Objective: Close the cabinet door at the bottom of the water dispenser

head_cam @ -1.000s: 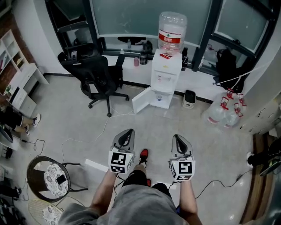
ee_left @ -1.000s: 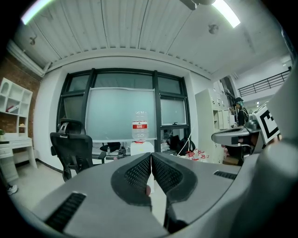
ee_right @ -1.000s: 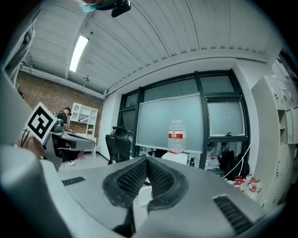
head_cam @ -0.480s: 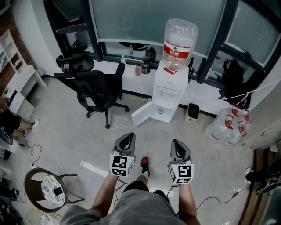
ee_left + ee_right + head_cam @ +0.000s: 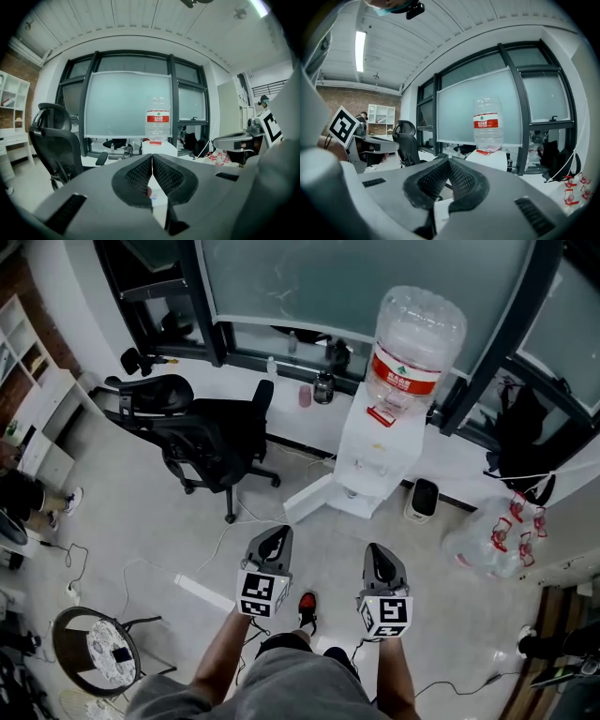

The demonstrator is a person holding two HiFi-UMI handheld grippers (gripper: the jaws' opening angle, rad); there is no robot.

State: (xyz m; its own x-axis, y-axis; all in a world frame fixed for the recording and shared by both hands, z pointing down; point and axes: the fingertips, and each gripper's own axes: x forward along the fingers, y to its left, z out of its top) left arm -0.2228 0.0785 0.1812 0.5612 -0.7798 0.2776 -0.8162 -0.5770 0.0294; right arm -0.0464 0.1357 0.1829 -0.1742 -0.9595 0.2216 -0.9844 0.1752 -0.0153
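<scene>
- Closest in, the grey plastic left gripper and the matching grey right gripper are held out side by side, both aimed at the water dispenser and well short of it.
- Both have their jaws pressed together. The ribbed black pads meet tip to tip in each gripper view, with nothing pinched between them and nothing touched.
- What's just changed: compared with a second ago, the dispenser sits bigger and nearer in the head view, so the person has been walking up to it with the grippers carried along. So I'd call this the approach, no contact with the door yet.
- Next out, the flat white cabinet door hangs open at the foot of the dispenser. It's swung out to the dispenser's left in the head view, over the pale grey floor.
- Then the white box-shaped water dispenser itself, with a big clear plastic bottle with a red label standing on top.
- A black mesh office chair stands left of the dispenser, near the open door but apart from it.
- Farthest back, a frosted glass window in dark frames runs behind the dispenser.
</scene>
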